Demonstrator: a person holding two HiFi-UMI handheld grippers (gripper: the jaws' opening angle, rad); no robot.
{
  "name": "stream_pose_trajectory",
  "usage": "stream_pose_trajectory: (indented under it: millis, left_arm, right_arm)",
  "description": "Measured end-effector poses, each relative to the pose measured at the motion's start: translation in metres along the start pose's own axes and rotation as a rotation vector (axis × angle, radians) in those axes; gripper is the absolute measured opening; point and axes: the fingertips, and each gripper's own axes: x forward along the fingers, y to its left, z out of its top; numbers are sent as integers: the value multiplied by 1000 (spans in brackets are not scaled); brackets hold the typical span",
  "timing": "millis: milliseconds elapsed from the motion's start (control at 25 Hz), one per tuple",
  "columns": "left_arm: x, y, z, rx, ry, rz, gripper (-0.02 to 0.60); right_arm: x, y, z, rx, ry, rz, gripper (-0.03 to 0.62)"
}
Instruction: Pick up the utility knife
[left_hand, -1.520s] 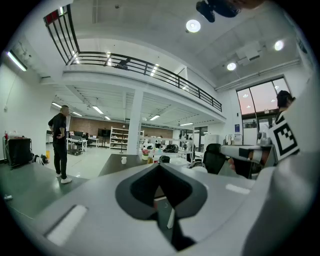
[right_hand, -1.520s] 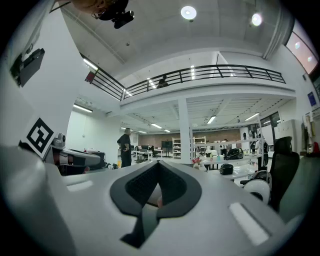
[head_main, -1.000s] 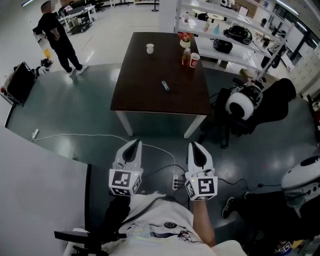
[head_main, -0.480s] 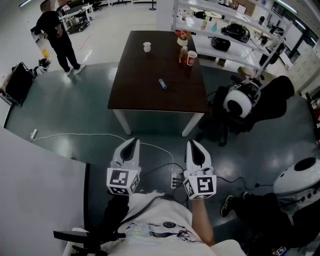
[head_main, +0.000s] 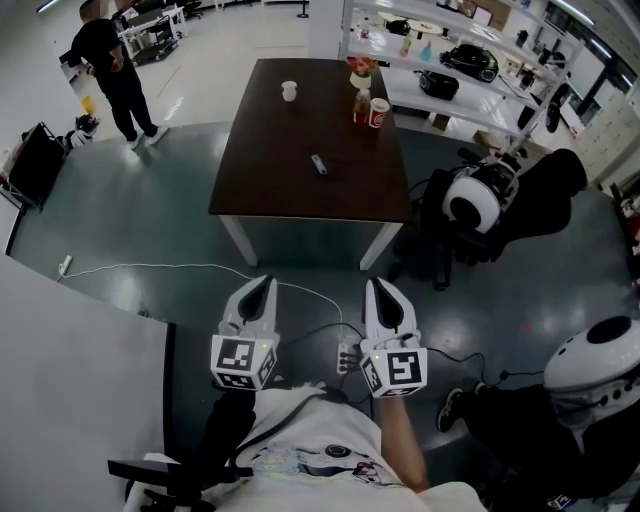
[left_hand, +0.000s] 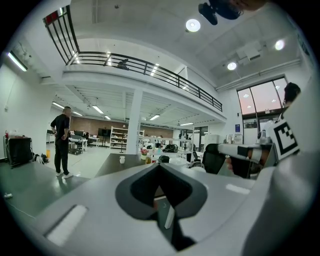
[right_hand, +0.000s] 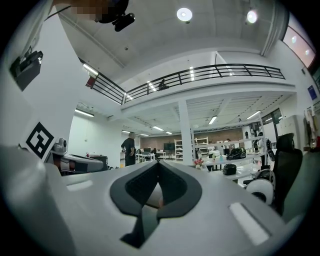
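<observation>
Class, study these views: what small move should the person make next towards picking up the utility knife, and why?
Probably a step forward toward the table. The knife lies mid-table, far beyond the left gripper and right gripper. Both are shut and empty above the floor, so nothing is within reach yet.

From the head view I see the utility knife (head_main: 318, 165) as a speck on the table (head_main: 285, 175), too small to tell blade from handle. In both gripper views my own jaws cover most of that table, hiding the knife. The items on the shelf (head_main: 450, 105) are too small to name.
</observation>
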Motion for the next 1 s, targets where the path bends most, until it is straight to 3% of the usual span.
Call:
stream_pose_trajectory:
  millis: [480, 720, 1000]
  left_arm:
    - [-3, -32, -27, -31, 48, 10, -2]
    - [4, -14, -21, -38, 53, 29, -2]
    - [47, 19, -11, -32, 33, -1, -2]
  right_arm:
    - [-7, -4, -9, 9, 26, 67, 2]
    - [12, 0, -6, 17, 31, 86, 2]
    - [57, -3, -5, 6, 21, 58, 2]
